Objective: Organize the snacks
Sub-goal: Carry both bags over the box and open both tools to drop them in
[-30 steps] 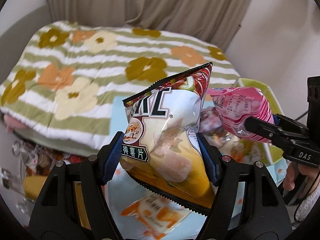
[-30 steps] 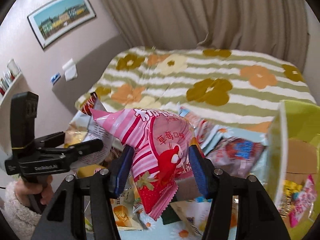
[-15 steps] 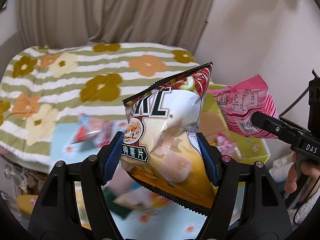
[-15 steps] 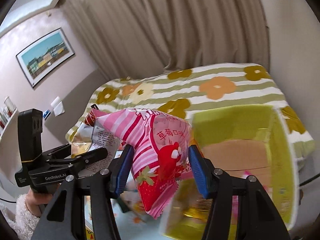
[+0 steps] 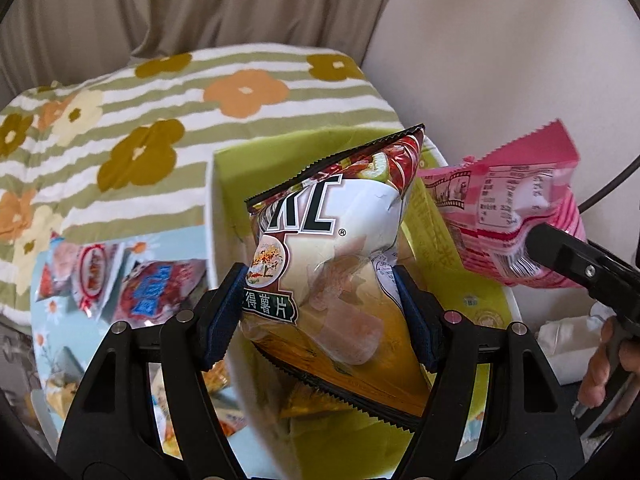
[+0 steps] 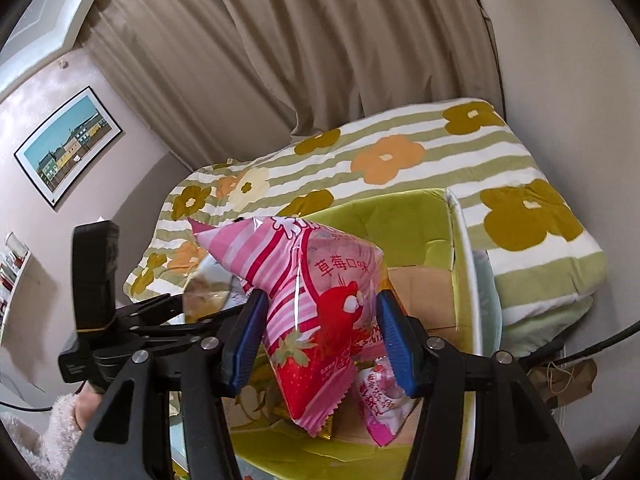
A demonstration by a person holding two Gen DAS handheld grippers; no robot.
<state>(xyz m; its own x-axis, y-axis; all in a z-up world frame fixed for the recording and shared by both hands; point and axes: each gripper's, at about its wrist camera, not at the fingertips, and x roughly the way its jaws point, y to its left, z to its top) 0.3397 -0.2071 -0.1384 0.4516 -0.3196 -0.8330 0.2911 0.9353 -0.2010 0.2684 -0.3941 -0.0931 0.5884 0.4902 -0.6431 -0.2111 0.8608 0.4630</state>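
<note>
Now my left gripper clamps the chip bag and my right gripper the pink strawberry pack, both above the green box; I should lower before parting jaws, judging drop room

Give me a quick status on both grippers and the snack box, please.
Left gripper shut on potato chip bag, over green box. Right gripper shut on pink strawberry snack bag, same box. Packets already inside; drop unobstructed.
</note>
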